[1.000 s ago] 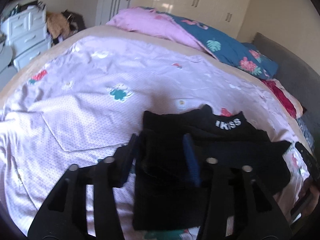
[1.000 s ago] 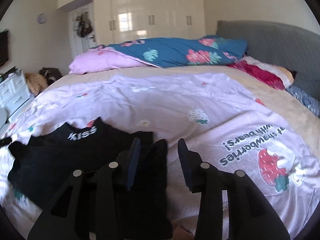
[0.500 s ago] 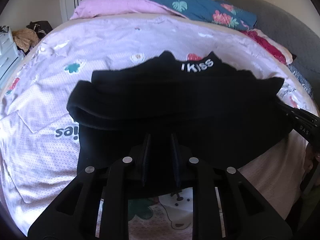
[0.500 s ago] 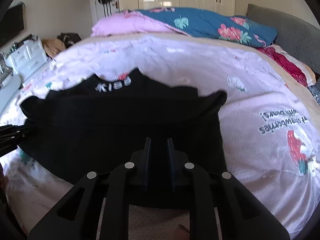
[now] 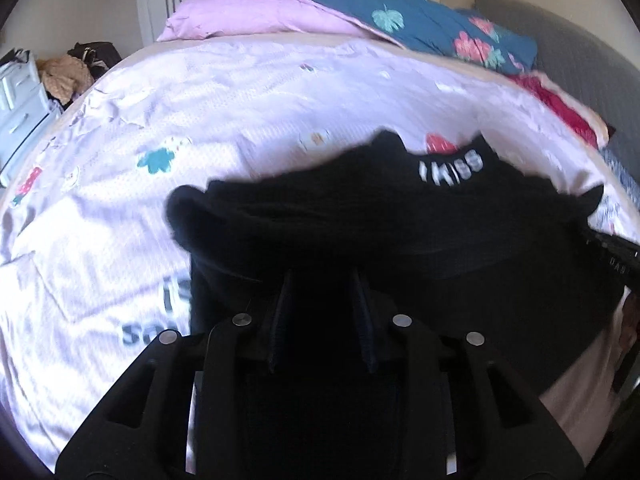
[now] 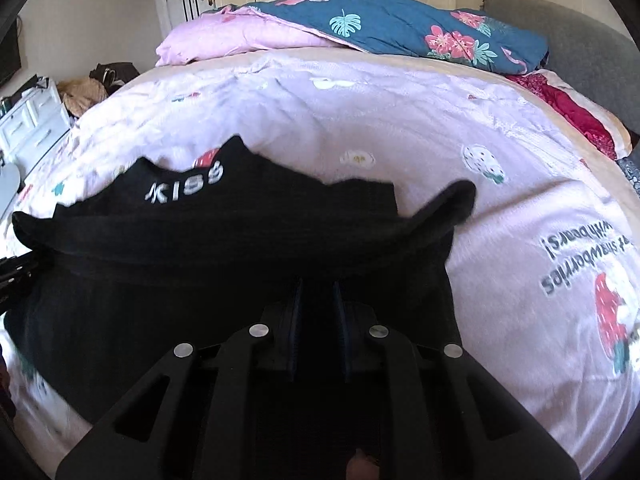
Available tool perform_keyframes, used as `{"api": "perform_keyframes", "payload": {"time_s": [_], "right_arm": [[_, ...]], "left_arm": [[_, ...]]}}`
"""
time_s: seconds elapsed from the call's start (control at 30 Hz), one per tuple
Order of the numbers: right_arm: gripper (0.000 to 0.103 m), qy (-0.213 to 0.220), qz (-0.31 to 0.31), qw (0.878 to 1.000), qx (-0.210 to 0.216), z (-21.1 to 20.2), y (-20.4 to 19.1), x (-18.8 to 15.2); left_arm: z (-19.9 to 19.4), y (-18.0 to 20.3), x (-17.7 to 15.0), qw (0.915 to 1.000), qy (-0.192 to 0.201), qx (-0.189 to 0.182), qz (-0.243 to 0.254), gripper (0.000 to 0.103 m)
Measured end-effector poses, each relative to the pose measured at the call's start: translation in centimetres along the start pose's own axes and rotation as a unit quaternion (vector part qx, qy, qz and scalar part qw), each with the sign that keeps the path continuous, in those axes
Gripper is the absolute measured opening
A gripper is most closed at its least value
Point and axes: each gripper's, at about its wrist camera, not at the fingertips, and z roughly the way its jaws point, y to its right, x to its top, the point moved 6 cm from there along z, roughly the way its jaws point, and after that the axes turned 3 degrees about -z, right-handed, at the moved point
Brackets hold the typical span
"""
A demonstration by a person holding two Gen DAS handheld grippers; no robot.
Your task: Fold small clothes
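A black shirt (image 5: 400, 220) with "kiss" in white at its collar lies across the pink printed blanket (image 5: 240, 100), its near half lifted and doubled towards the collar. My left gripper (image 5: 322, 280) has the shirt's near edge between its jaws, which are opening. My right gripper (image 6: 316, 288) is shut on the same black shirt (image 6: 240, 240) further along that edge. Each gripper shows at the side of the other's view: the right one (image 5: 612, 248), the left one (image 6: 16, 268). The held hem itself is hidden in dark cloth.
Pink and blue floral bedding (image 5: 420, 28) is piled at the far end of the bed, with a red cloth (image 5: 560, 108) and a grey headboard (image 6: 580, 40) to the right. White drawers (image 6: 32, 120) and a heap of bags stand left of the bed.
Both grippers closed on the shirt's near edge and carried it up and forward towards the collar, so the shirt now lies doubled. The left jaws stand a little wider than half a second ago.
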Motion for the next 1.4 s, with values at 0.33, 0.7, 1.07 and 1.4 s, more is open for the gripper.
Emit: {"api": "perform_keyframes", "payload": {"time_s": [0.33,0.7,1.07,1.4], "right_arm": [[0.015,0.041,0.032,0.999,-0.007,0.7,1.8,3.5],[0.036,0.003,0.088,0.996,-0.008,2.2,7.1,2.0],[0.007,0.092,0.101,0.99,0.034,-2.4,6.5,4.5],[0.007,0.053,0.098,0.994,-0.015,1.2,7.0,3.4]], "left_arm": [[-0.9,-5.5,3.9,0.9954,0.051,0.002,-0.081,0.027],[2.1,-6.9,1.9,0.9887,-0.009,-0.055,-0.139,0.037],[-2.7,-7.2,3.3,0.9867,0.062,-0.057,-0.139,0.003],[0.5,-8.2,2.0,0.9892,0.028,-0.019,-0.142,0.004]]}}
